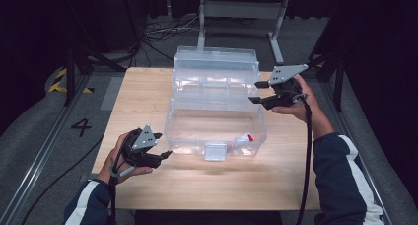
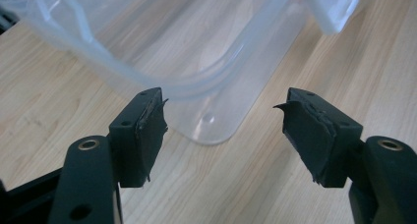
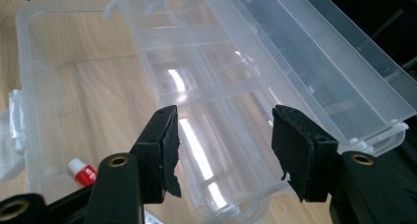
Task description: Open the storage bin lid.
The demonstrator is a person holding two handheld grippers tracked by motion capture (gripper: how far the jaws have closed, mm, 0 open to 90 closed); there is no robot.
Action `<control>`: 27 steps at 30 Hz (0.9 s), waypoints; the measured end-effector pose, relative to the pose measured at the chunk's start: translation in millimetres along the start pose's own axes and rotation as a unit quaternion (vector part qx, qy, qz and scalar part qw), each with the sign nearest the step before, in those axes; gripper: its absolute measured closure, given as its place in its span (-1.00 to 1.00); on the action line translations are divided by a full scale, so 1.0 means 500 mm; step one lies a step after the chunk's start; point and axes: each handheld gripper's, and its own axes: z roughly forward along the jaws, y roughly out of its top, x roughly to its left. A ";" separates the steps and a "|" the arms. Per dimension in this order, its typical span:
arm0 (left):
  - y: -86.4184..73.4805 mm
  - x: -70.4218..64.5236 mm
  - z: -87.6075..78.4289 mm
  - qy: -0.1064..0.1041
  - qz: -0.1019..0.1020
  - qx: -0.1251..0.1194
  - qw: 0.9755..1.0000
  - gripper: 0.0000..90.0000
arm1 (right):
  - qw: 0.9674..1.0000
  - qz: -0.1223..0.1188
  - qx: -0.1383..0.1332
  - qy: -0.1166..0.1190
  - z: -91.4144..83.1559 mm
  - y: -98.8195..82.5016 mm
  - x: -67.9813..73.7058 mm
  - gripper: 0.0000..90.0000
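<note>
Beside clear box [image 1: 215, 124]: L gripper [image 1: 158, 145], R gripper [image 1: 257, 92], both agape.

A big box [image 1: 216, 131] sat on the middle of the table [image 1: 148, 92]. Its lid [image 1: 216, 62] stood open behind it, toward the top of the frame. A tray [image 1: 214, 84] lay between the box and the lid. A small tube [image 1: 245, 137] lay inside the box, at its lower right corner. The left gripper [image 1: 160, 145] was at the lower left of the frame, just beside the box's near left corner. The right gripper [image 1: 257, 92] was at the right of the frame, next to the tray's right end.
</note>
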 end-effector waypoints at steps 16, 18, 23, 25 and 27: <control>0.072 -0.006 0.059 -0.034 0.038 0.013 0.999 -0.24 | 0.999 0.010 0.030 -0.006 0.060 0.039 -0.042 -0.01; 0.080 -0.005 0.075 -0.040 0.041 0.023 0.998 -0.12 | 0.999 0.010 0.046 -0.009 0.077 0.039 -0.046 -0.02; 0.089 -0.002 0.102 -0.050 0.045 0.040 0.997 0.02 | 0.999 0.016 0.034 0.000 0.091 0.045 -0.053 0.03; 0.090 -0.001 0.107 -0.050 0.045 0.043 0.997 0.05 | 0.999 0.017 0.034 -0.001 0.091 0.048 -0.053 0.03; 0.092 -0.001 0.115 -0.055 0.047 0.050 0.996 0.07 | 0.999 0.010 0.031 -0.010 0.088 0.054 -0.053 0.02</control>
